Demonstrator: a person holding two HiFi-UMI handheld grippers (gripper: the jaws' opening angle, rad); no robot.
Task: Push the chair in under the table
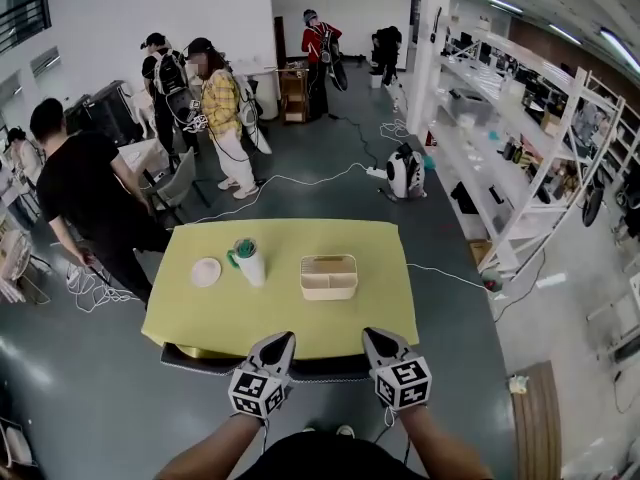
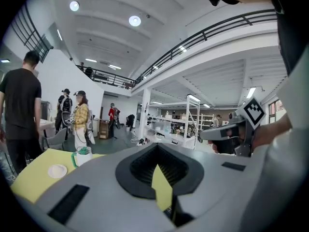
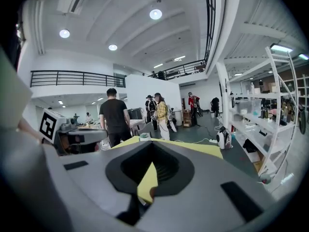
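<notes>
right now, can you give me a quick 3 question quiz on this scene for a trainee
1. True or false: the left gripper and the right gripper both have their jaws shut, with nothing held.
2. Which stands between the small white plate and the cream divided tray on the yellow table?
A) a white cup with a green lid
B) a red kettle
C) a stack of books
3. Fill in: the chair shows at the table's ___ edge, the one closest to the person holding the grippers.

Key: 1 true; 2 A; 3 near
</notes>
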